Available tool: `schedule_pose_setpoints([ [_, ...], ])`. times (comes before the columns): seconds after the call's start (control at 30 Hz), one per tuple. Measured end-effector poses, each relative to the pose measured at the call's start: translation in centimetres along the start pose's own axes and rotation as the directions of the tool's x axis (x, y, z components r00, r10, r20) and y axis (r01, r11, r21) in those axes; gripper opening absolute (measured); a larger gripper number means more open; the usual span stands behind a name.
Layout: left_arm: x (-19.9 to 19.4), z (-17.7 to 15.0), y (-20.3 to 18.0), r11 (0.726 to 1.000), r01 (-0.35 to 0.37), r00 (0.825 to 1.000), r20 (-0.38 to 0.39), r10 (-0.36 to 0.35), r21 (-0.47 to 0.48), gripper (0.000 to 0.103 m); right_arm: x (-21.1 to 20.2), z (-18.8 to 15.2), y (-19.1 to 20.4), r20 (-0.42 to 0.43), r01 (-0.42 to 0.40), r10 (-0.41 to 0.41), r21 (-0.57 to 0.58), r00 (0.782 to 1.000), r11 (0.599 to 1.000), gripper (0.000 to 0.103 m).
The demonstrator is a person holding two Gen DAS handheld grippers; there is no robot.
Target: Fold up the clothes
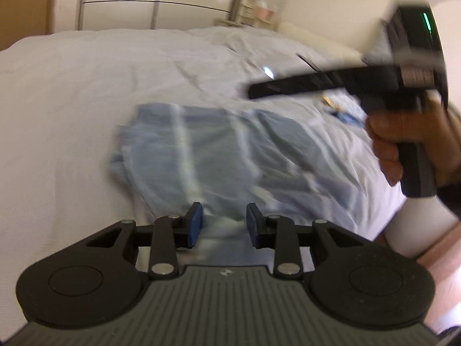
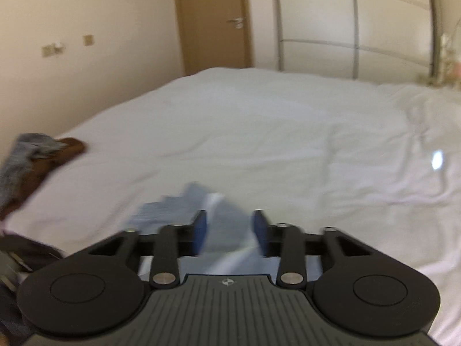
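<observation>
**Inspector:** Start with the garment.

**Assistant:** A light blue garment with pale stripes lies spread on the white bed sheet. In the left wrist view it fills the middle of the picture and runs down toward 6 o'clock, where its near edge passes under the left gripper. In the right wrist view a blurred part of the same blue cloth shows at 6 o'clock.

**Inspector:** State of the left gripper?

**Assistant:** Jaws partly apart, a clear gap between the blue pads. Blue fabric shows in the gap, but the pads do not press on it. Nothing is gripped.

**Inspector:** And the right gripper?

**Assistant:** Also partly apart, a moderate gap. The cloth stands up between the pads as a peaked fold. It is blurred; I see no pad clamped on it, and I cannot tell whether the fabric brushes either pad.

**Inspector:** Is that tool seen elsewhere?

**Assistant:** Yes. In the left wrist view it appears side-on at 2 o'clock, above the bed, with the person's hand around its handle. It is too blurred to read the jaws there.

**Inspector:** Surroundings?

**Assistant:** Darker clothes, grey and brown, lie at 9 o'clock at the bed's edge in the right wrist view. A brown door stands at 12 o'clock, and a wardrobe at 1 o'clock.
</observation>
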State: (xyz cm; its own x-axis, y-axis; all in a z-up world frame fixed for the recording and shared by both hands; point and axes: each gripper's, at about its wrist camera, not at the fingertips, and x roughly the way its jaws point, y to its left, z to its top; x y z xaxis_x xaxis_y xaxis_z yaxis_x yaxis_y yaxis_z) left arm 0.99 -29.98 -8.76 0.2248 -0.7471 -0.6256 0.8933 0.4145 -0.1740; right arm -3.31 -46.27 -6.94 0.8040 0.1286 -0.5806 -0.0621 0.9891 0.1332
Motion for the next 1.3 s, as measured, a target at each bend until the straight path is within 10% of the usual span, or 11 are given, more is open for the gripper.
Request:
schedule_pose_setpoints([
  [0.43,-6.3,-5.8,1.7,0.992,-0.113,0.992,-0.054,0.116,0.060,0.033,3.5,-3.7,9.8,-0.247,-0.198,0.142,-0.216,0.959,0.956,0.056],
  [0.6,-7.1,-5.1,4.4,0.988,-0.155,0.988,-0.018,0.155,-0.011,0.035,2.4,-6.5,8.6,-0.241,-0.116,0.047,-0.281,0.969,0.953,0.000],
  [0.83,-5.2,-1.2,5.5,0.993,-0.109,0.992,0.064,0.112,-0.046,0.043,-5.0,-3.6,1.9,-0.023,0.095,-0.099,-0.117,0.995,0.989,0.000],
  [1.3,-2.2,4.2,4.1,0.999,-0.040,0.993,0.108,0.041,-0.017,0.059,-9.8,-8.4,-10.0,0.008,0.384,-0.394,0.202,0.919,0.901,0.000],
])
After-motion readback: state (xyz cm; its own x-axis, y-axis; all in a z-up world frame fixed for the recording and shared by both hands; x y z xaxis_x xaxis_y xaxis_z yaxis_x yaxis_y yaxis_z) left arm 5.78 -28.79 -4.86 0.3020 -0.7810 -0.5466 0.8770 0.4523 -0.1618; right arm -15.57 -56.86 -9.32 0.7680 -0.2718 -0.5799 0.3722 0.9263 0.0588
